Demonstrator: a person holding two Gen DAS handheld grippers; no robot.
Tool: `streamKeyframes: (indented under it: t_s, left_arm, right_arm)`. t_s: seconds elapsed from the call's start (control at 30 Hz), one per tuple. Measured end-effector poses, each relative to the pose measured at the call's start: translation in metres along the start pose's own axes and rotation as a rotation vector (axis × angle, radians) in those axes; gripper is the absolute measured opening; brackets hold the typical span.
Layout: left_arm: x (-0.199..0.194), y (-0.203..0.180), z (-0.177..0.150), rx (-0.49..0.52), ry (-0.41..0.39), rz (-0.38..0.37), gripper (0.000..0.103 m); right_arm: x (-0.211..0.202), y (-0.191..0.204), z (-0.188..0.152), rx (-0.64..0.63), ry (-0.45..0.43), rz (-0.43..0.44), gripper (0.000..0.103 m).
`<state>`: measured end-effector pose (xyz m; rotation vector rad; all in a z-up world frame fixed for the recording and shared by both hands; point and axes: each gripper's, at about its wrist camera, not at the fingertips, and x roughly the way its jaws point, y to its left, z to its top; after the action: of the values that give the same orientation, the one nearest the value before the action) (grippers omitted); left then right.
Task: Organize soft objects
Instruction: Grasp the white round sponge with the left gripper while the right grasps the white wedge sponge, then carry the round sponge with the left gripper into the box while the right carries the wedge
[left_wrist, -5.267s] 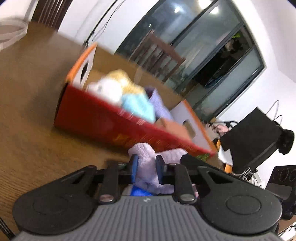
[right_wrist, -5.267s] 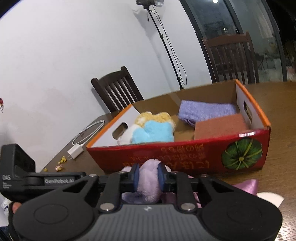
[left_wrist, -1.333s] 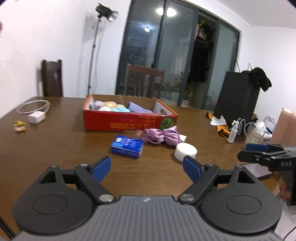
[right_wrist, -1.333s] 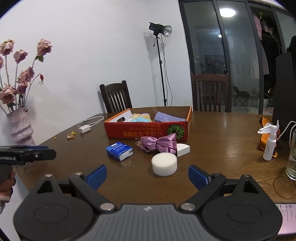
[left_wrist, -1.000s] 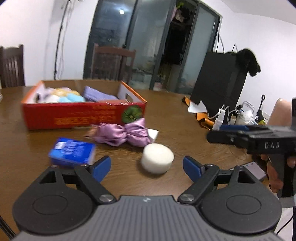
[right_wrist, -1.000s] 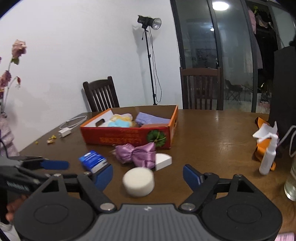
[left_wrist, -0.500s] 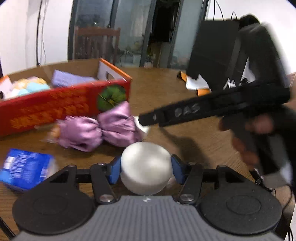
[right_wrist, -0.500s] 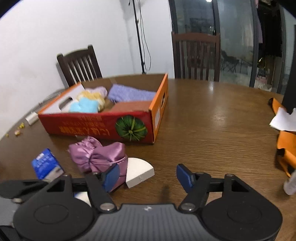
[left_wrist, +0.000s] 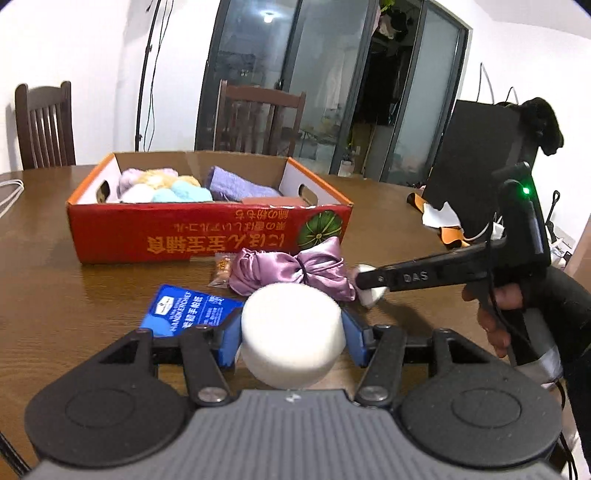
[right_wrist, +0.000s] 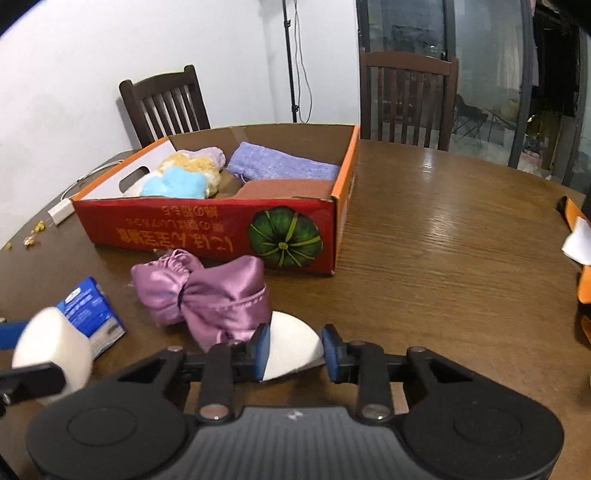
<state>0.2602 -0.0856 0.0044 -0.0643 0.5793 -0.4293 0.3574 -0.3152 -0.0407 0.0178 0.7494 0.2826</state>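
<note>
My left gripper (left_wrist: 291, 334) is shut on a round white sponge (left_wrist: 291, 321), held just above the wooden table. In the right wrist view that sponge (right_wrist: 51, 347) shows at the lower left. My right gripper (right_wrist: 293, 350) has its jaws closing on a white wedge sponge (right_wrist: 291, 347), and both pads touch it. It lies on the table against a purple satin pouch (right_wrist: 207, 295). Beyond stands the red cardboard box (right_wrist: 221, 229) with plush pieces and a purple towel (right_wrist: 280, 166) inside. A blue tissue pack (left_wrist: 184, 306) lies left of the pouch (left_wrist: 291, 269).
A person's hand (left_wrist: 495, 314) holds the right gripper's handle at the right. Two dark wooden chairs (right_wrist: 406, 92) stand behind the table. A white charger with cable (right_wrist: 61, 212) lies far left. Orange-and-white items (right_wrist: 580, 236) sit at the right edge.
My left gripper closed on the round sponge and drew back with it. My right gripper came down and forward to the wedge sponge, and its jaws narrowed around it.
</note>
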Motion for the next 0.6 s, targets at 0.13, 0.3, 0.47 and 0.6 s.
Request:
streamKeyframes:
  t_s: [0.13, 0.3, 0.47, 0.6]
  left_arm:
    - [-0.027, -0.003, -0.008, -0.007, -0.021, -0.003, 0.057]
    - [-0.059, -0.007, -0.017, -0.009, -0.045, -0.007, 0.057]
    - [-0.09, -0.013, -0.024, -0.003, -0.09, -0.003, 0.057]
    - [-0.108, -0.015, -0.028, -0.005, -0.109, -0.003, 0.057]
  right_arm:
    - [-0.031, 0.003, -0.017, 0.008, -0.017, 0.004, 0.029]
    - [-0.077, 0.019, -0.049, 0.003, -0.058, 0.04, 0.029]
    - [-0.121, 0.041, -0.071, 0.0, -0.118, 0.098, 0.029]
    - [-0.147, 0.057, -0.079, -0.017, -0.158, 0.133, 0.029]
